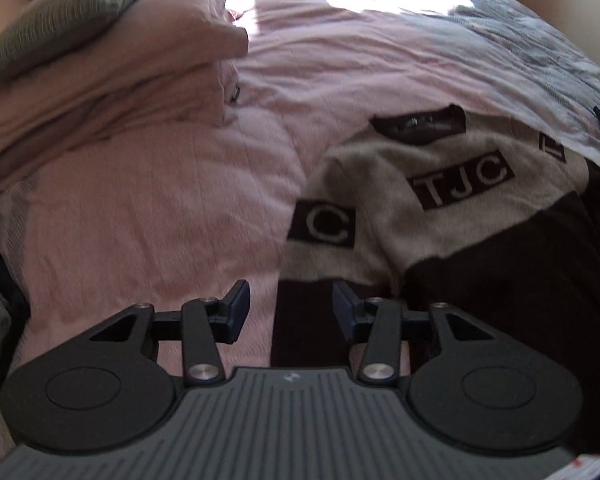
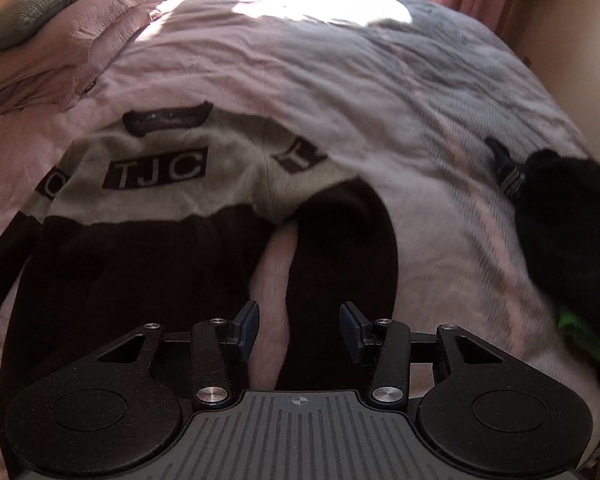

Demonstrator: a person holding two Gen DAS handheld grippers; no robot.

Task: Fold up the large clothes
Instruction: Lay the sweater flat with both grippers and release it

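Sweater flat on bed — both grippers released above its sleeves

The sweater (image 2: 148, 264) lies face-up on the bed (image 2: 380, 100), collar away from the person, long axis running from the grippers toward the window. Left gripper (image 1: 291, 312): jaws apart, nothing held, one dark sleeve (image 1: 308, 320) directly below. Right gripper (image 2: 299, 332): jaws apart, empty, over the other sleeve (image 2: 340, 260) — each hand is nearest its own side. No containers visible.
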